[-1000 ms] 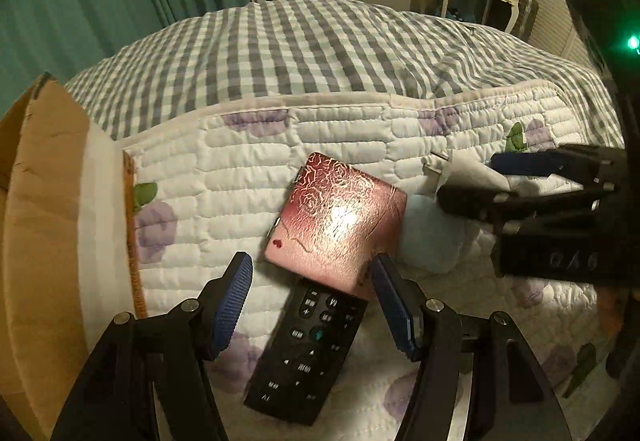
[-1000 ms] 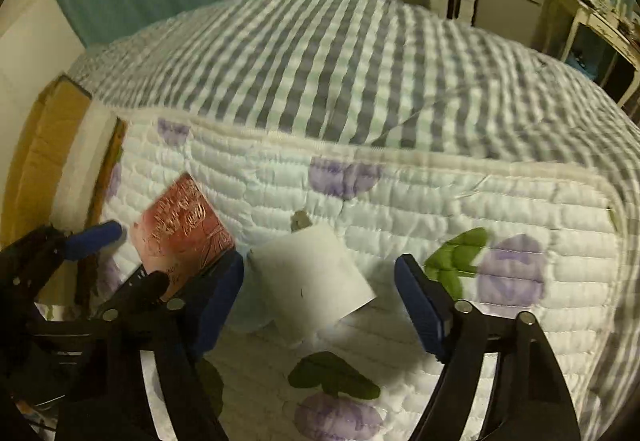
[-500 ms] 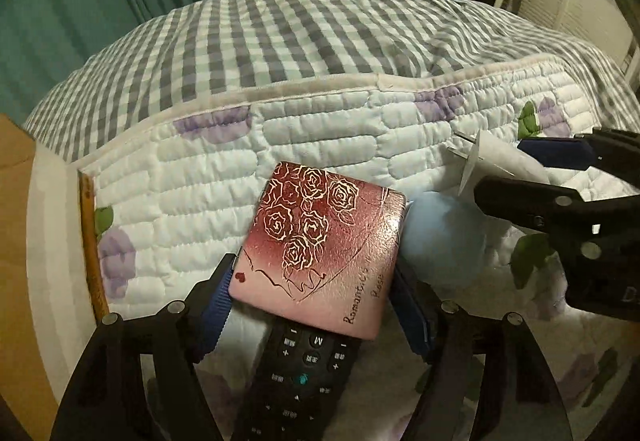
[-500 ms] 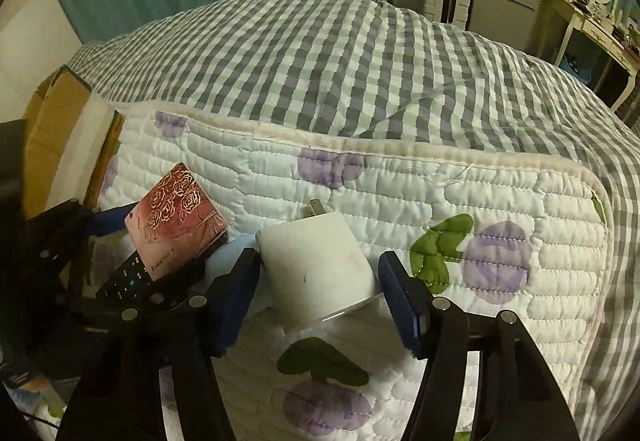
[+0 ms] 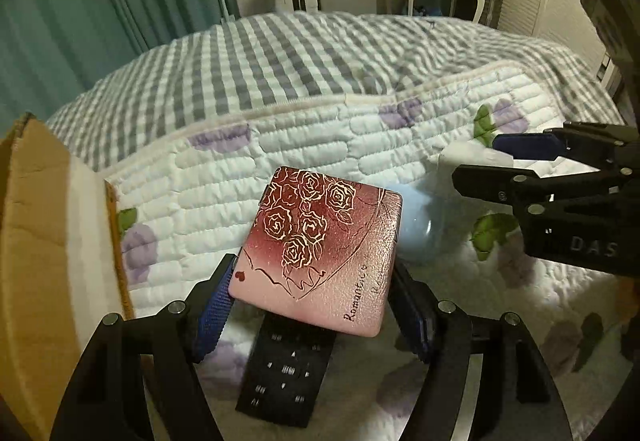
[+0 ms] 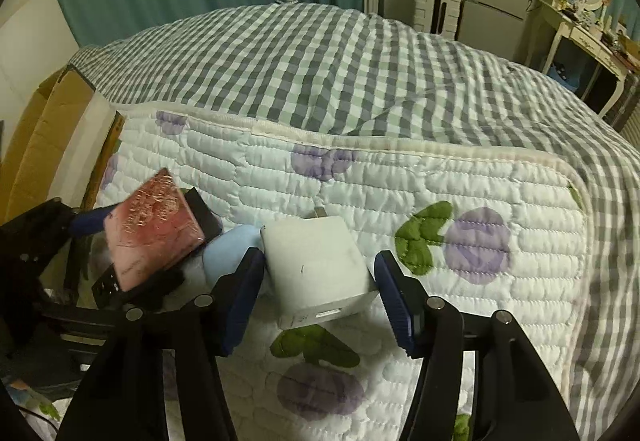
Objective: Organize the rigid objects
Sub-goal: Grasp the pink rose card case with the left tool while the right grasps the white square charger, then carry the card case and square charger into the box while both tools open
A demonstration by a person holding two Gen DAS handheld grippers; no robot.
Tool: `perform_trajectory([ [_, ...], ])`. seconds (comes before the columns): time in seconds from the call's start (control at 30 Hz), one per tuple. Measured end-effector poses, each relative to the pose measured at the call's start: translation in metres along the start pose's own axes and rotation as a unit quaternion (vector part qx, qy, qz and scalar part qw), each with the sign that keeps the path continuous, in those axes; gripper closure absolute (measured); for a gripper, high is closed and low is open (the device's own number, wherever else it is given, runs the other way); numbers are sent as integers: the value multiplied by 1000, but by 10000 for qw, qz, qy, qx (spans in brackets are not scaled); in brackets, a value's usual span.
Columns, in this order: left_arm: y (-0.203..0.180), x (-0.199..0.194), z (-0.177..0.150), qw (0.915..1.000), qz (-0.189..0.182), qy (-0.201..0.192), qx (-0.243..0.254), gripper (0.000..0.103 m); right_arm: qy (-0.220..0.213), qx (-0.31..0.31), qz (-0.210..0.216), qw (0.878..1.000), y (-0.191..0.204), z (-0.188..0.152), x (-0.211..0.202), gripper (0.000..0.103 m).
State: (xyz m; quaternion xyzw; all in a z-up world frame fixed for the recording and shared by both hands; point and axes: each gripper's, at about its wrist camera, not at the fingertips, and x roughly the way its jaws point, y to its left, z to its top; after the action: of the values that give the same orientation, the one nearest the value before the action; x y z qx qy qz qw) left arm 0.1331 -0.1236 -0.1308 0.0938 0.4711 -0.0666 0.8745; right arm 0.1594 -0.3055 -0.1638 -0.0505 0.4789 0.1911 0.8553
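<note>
A big quilt [image 6: 400,177] lies under both tongs. A cardboard box [image 5: 36,225] stands off to the left of the left tongs [image 5: 314,305]. Those tongs are clamped on the pink case [image 5: 320,245], held up over the black remote [image 5: 286,373]. The right tongs [image 6: 320,293] sit around the white plug [image 6: 316,269], maybe touching it; I cannot tell if they squeeze yet. A blue ball [image 6: 230,251] rests between them. Nothing looks put away yet, so most sorting is left.

Both grippers are matte black plastic frames with silver screw heads at the joints. The left gripper [image 5: 310,307] has textured blue pads [image 5: 214,311]; same on the right gripper [image 6: 320,299], whose body has pale "DAS" lettering [image 5: 592,247].
</note>
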Motion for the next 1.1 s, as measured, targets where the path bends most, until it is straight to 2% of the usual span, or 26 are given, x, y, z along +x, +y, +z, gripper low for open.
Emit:
perform_trajectory([
  [0.23,14,-42,-4,9995,-18,-295,-99,30,-330,-3,-287,9990,7,-8,-31,49],
  [0.5,34,-98,-7,9972,-27,-714,-217,30,-591,-43,-478,9971,41,-17,-77,51],
  [0.53,37,-105,-8,9967,-31,-772,-237,30,-611,-40,-477,9970,46,-17,-81,61],
  [0.57,38,-112,-8,9963,-32,-825,-259,30,-716,-67,-465,9963,52,-16,-89,100],
  [0.6,44,-122,-9,9955,-33,-900,-306,30,-815,-100,-622,9947,57,-15,-98,103],
  [0.73,59,-147,-14,9938,-84,-1025,-413,30,-785,-111,-596,9951,73,-3,-122,103],
  [0.83,69,-157,-23,9933,-59,-1069,-432,30,-476,-339,-444,9973,91,-6,-115,103],
  [0.9,76,-161,-31,9933,-11,-1075,-431,30,-310,-416,-493,9974,102,-18,-105,102],
  [0.93,79,-162,-34,9932,14,-1074,-447,30,-184,-445,-505,9976,106,-24,-98,102],
  [0.97,83,-161,-38,9932,38,-1063,-480,30,-103,-460,-562,9973,110,-31,-90,89],
  [1.0,86,-161,-41,9932,43,-1051,-501,30,-39,-472,-642,9968,113,-38,-84,60],
  [1.03,88,-161,-44,9933,50,-1031,-516,30,29,-488,-701,9963,115,-44,-77,46],
  [1.07,89,-160,-46,9935,57,-1013,-523,30,44,-482,-706,9963,115,-50,-71,41],
  [1.1,90,-158,-49,9937,52,-990,-530,30,46,-494,-726,9961,114,-55,-67,41],
])
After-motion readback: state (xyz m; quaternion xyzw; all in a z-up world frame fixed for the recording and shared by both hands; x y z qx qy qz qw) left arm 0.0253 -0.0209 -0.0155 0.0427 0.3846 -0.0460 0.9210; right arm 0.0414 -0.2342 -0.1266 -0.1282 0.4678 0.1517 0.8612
